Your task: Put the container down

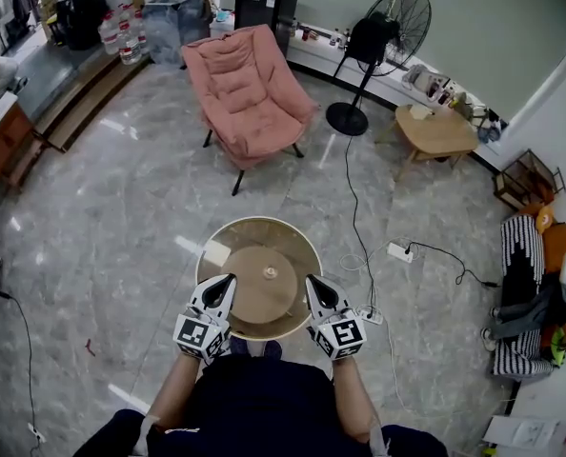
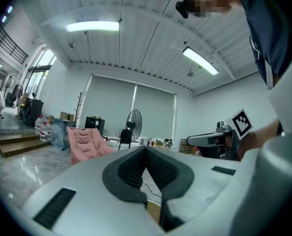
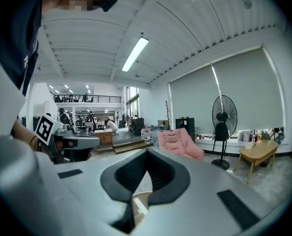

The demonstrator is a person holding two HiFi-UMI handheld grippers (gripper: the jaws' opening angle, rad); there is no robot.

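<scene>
A round tan container (image 1: 261, 276), seen from above, hangs over the floor in front of me with a small object at the centre of its bottom. My left gripper (image 1: 223, 284) is shut on its left rim and my right gripper (image 1: 313, 286) is shut on its right rim. In the left gripper view the jaws (image 2: 146, 151) meet at the tips, with a strip of the tan container rim (image 2: 154, 211) between them lower down. The right gripper view shows the same: jaws (image 3: 147, 155) closed, the pale rim (image 3: 139, 204) pinched in the gap.
A pink lounge chair (image 1: 248, 93) stands ahead, with a black pedestal fan (image 1: 373, 41) and a small wooden table (image 1: 438, 133) to its right. A power strip and cable (image 1: 400, 251) lie on the marble floor at right. Steps (image 1: 83, 103) rise at far left.
</scene>
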